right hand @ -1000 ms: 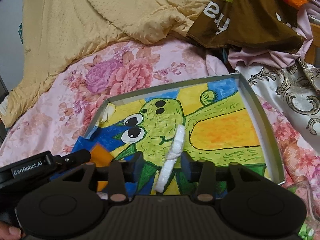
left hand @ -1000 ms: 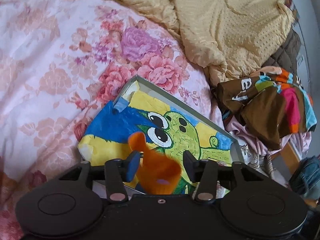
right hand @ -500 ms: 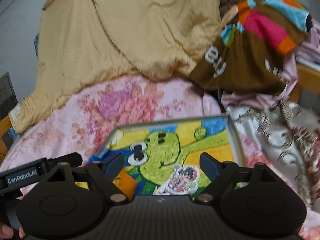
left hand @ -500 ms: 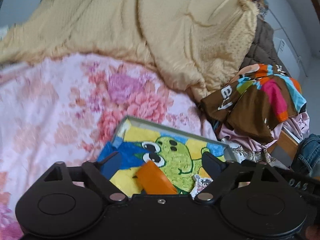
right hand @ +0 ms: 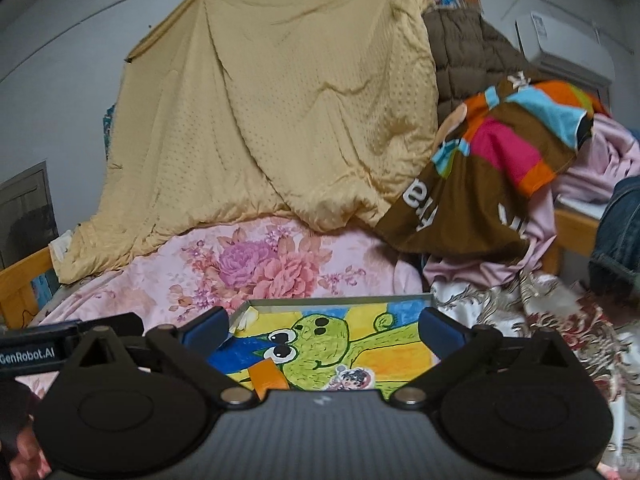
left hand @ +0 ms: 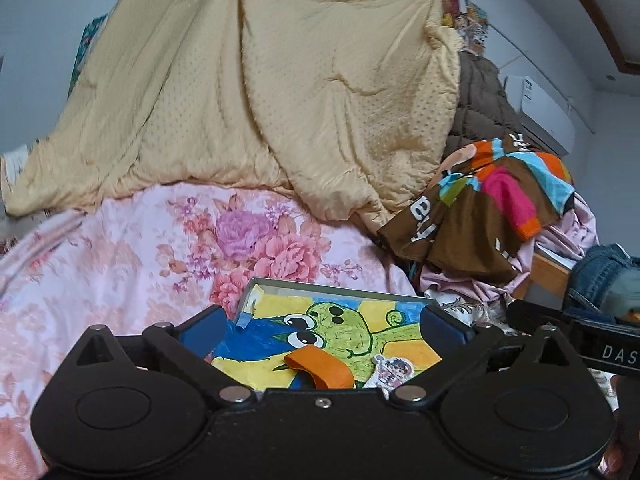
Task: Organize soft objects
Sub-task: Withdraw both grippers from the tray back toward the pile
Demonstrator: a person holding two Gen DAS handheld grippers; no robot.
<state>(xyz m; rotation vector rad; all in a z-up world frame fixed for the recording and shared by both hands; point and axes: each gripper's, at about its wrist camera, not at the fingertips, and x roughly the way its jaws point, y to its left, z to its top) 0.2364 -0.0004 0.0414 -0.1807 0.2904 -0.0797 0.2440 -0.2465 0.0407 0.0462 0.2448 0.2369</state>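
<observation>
An orange soft piece (left hand: 320, 368) and a white cartoon sticker piece (left hand: 391, 370) lie loose in the shallow frog-painted tray (left hand: 340, 292) on the floral bedspread (left hand: 120, 256). Both the left gripper (left hand: 322, 326) and right gripper (right hand: 323, 326) hover level above the tray's near edge — jaws spread wide, holding nothing.

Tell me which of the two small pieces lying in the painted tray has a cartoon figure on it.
The white sticker-like piece, printed with a dark-haired cartoon figure, lying in the tray on its right side. The other, the orange piece, is plain and curled.
</observation>
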